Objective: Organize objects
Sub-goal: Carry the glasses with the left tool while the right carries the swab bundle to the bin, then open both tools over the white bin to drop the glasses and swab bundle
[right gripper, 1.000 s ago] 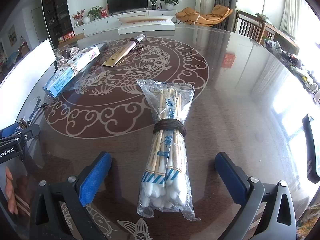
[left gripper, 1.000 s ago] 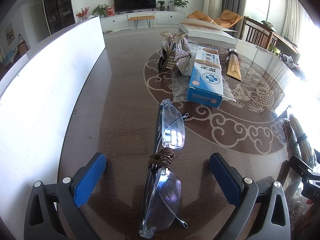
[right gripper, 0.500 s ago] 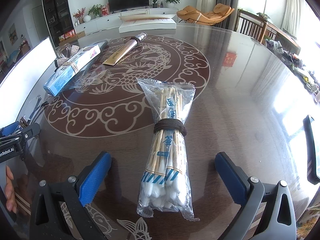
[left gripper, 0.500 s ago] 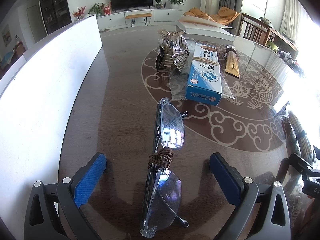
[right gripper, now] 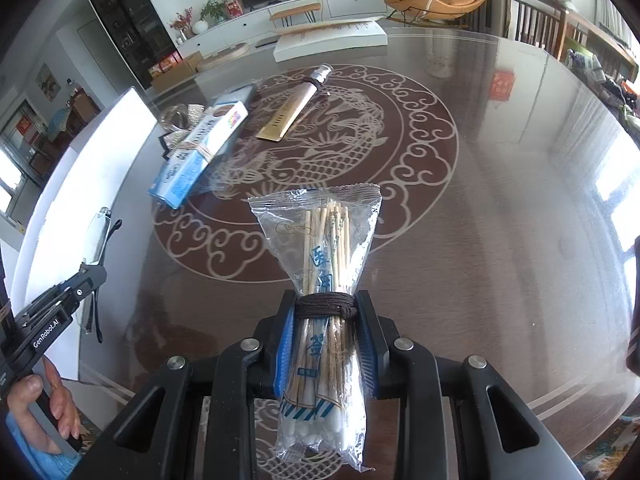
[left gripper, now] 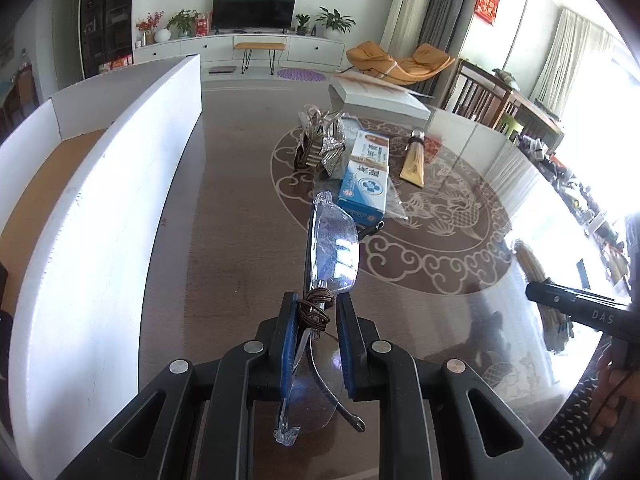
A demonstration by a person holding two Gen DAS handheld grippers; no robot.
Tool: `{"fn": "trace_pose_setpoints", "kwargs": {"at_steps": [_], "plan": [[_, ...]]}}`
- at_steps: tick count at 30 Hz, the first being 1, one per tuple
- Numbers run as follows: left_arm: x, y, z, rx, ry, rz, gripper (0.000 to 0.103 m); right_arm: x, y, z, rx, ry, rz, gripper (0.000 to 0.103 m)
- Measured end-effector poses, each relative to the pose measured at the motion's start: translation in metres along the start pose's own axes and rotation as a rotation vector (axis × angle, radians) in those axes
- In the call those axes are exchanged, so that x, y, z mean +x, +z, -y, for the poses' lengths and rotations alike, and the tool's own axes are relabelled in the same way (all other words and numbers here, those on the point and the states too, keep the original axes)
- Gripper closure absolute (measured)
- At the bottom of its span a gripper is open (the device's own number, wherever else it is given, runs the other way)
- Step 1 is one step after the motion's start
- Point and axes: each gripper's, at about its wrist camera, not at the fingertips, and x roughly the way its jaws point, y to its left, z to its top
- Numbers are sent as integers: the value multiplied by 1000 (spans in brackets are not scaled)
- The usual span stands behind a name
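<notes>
Pick-up step, both sides at once. Left tongs [left gripper: 316, 322] have just closed onto the clear plastic safety glasses [left gripper: 334, 250], pads clamped at the bridge where a brown cord is wound; glasses look lifted clear of the glossy brown tabletop [left gripper: 240, 200], though glare makes contact hard to rule out. Right tongs [right gripper: 325, 334] have just closed on the clear bag of wooden cotton swabs [right gripper: 322, 248], gripping at its dark band, bag pointing away. Far left on the tabletop sit a blue-white carton [left gripper: 366, 176], a silver bow clip [left gripper: 320, 146] and a gold flat tube [left gripper: 414, 160]. Next move likely: carry both to the white-walled cardboard box [left gripper: 100, 208] at left, clearing its wall before release.
</notes>
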Motion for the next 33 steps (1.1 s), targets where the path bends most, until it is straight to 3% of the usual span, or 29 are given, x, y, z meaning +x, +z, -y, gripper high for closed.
{"fn": "trace_pose_setpoints", "kwargs": {"at_steps": [3,5,8,10,14,15,16,17,18,21,23,24,27,30,31,33], "plan": [[-49,10,-8,-50,-58,73,84,-26,6,-43,-41,96,37,74],[-82,20,-21,-59,-35,137,84,-43,13,-85,-92,173,66,74],[-120,30,-60,-81,48,182,84,-62,23,-160,-194,300,98,74],[-130,36,-93,-94,143,190,84,-66,29,-212,-263,395,92,74],[-123,39,-162,-141,334,134,83,-54,39,-303,-371,514,78,72],[-118,37,-176,-161,408,116,82,-46,42,-321,-384,544,71,68],[-112,35,-188,-189,474,97,69,-35,44,-335,-390,578,34,47],[-109,32,-198,-222,513,81,59,-24,45,-346,-386,591,-13,35],[-108,28,-203,-250,520,74,47,-18,46,-349,-373,598,-30,35],[-122,9,-197,-256,452,123,39,-25,41,-328,-376,576,54,27],[-125,4,-171,-224,415,154,30,-30,37,-294,-380,498,136,12],[-125,3,-154,-203,371,169,28,-30,34,-274,-373,455,176,11],[-121,-1,-89,-132,164,186,15,-20,26,-208,-352,256,264,8],[-96,-5,-17,-41,-37,138,0,11,19,-134,-291,13,256,8],[-83,-8,4,-1,-70,113,0,18,17,-107,-248,-47,241,8],[-48,-15,37,77,-57,83,0,29,11,-60,-158,-128,212,8]]}}
